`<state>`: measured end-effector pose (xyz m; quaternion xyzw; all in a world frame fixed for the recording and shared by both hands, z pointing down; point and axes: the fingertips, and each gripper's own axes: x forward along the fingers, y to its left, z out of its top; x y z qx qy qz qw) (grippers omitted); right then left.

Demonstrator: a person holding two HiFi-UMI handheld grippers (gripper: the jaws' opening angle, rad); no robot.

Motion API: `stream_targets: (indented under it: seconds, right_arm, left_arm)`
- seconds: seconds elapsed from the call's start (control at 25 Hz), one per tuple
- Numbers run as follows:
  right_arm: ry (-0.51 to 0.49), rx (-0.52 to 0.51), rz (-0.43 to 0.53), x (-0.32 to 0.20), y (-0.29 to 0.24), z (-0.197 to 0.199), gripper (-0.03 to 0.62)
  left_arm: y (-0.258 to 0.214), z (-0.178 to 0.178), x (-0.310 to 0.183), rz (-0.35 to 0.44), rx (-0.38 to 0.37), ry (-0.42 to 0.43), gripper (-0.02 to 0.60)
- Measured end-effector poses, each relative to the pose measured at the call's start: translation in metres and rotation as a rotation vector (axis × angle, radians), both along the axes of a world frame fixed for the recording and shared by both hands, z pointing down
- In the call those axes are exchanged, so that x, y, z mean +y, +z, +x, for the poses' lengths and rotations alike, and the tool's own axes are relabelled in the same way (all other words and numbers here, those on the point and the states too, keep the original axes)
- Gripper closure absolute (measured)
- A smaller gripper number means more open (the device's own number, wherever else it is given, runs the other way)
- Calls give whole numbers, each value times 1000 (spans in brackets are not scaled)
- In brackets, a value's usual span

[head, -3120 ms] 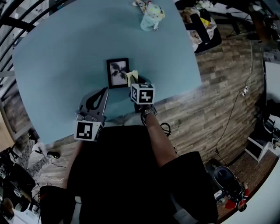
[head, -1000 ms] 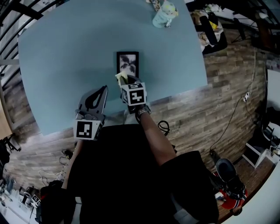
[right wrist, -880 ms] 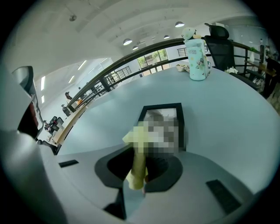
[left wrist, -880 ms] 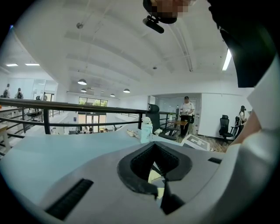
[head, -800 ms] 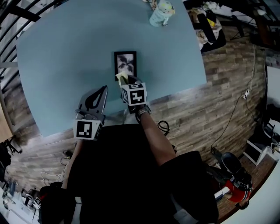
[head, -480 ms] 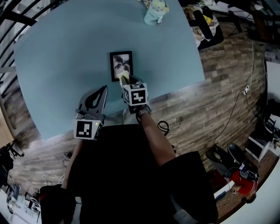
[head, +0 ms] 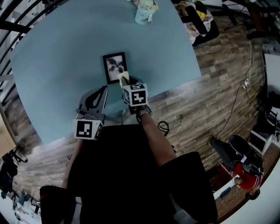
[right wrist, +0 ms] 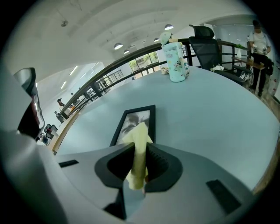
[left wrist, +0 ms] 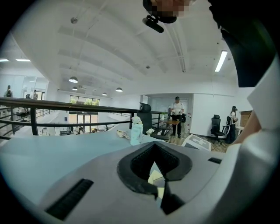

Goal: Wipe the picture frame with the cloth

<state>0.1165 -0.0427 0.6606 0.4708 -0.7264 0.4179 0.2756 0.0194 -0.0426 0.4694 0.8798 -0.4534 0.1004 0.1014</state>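
While the right gripper (right wrist: pixel 140 151) is clamping its jaws tight on a folded yellow cloth (right wrist: pixel 140 133), the picture frame (right wrist: pixel 134 124) is lying flat on the blue table (head: pixel 61 57), directly ahead of that gripper. The free end of the cloth is standing up out of the jaws and is overlapping the near end of the frame in the right gripper view. In the head view it is sitting at the frame's near right corner, and neither view is showing whether it is touching the glass. The left gripper (head: pixel 104 90) is hanging near the frame's near left side, clear of it, with its jaws together and nothing between them. A pale cup (head: pixel 144 13) is standing well beyond the frame's far end. By my judgement the pickup is done and the wiping is only starting or partly under way. No view is showing which parts are already clean, so the glass and border toward the far end are looking outstanding.
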Motion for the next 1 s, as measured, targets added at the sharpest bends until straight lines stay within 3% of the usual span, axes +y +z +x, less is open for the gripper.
stream_targets:
  seconds: [1.0]
  right_arm:
    - [55,21,-8,-7,0,39,536]
  left_arm:
    - [-2,20,-9,4,-2,20,584]
